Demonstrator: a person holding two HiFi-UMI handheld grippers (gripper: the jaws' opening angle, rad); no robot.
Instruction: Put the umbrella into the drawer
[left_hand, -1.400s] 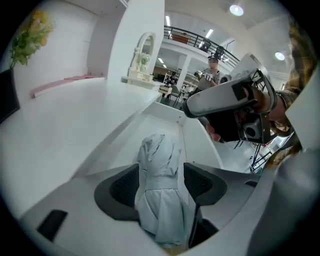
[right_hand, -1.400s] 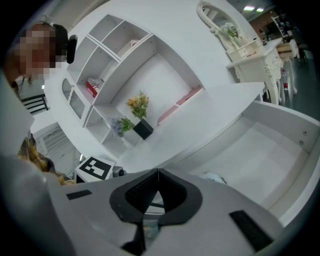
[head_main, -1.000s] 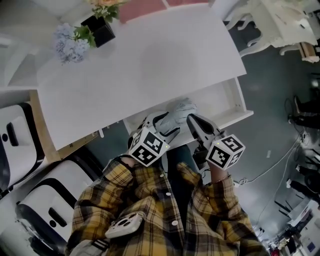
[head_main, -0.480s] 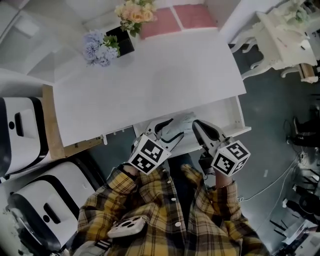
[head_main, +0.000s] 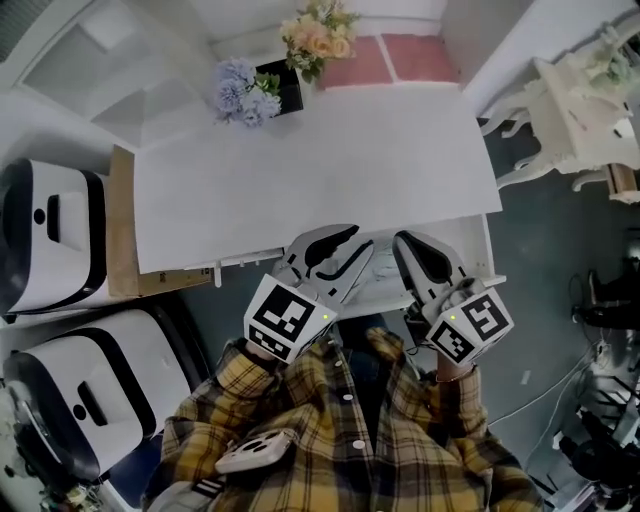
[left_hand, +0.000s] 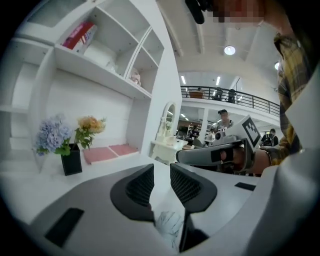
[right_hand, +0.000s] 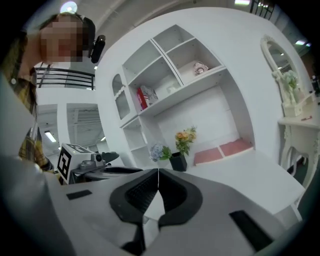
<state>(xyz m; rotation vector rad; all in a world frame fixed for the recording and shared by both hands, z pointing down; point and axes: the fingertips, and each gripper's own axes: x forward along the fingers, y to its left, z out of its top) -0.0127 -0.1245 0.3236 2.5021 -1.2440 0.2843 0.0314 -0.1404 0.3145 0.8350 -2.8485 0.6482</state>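
left gripper unloaded, umbrella lying in the drawer

left gripper (left_hand: 161, 170) holds nothing: its jaws have just been closing and now stand a narrow gap apart, with only air between the ribbed pads. right gripper (right_hand: 158, 171), just beside it on its right, has its jaws drawn fully together, tip against tip, also on nothing.

the umbrella (left_hand: 169, 225), a pale folded bundle, lies below and just behind the left gripper's jaw tips, apart from both pads. in the head view it sits under the gap between the two grippers, inside the open drawer (head_main: 492, 262), though most of it is covered by them there.

both grippers point out over the white desk top (head_main: 320, 190), close to level, with the flower vase (head_main: 265, 90) well ahead of them at the far edge.

assessment: the placing looks complete. neither tool grips the umbrella and both stand above the drawer, which fits a withdrawal. narrowed jaws are less likely to catch the fabric or the drawer's rim.

outstanding: the drawer stands open. whether the umbrella lies low enough for it to slide shut cannot be judged from these views.
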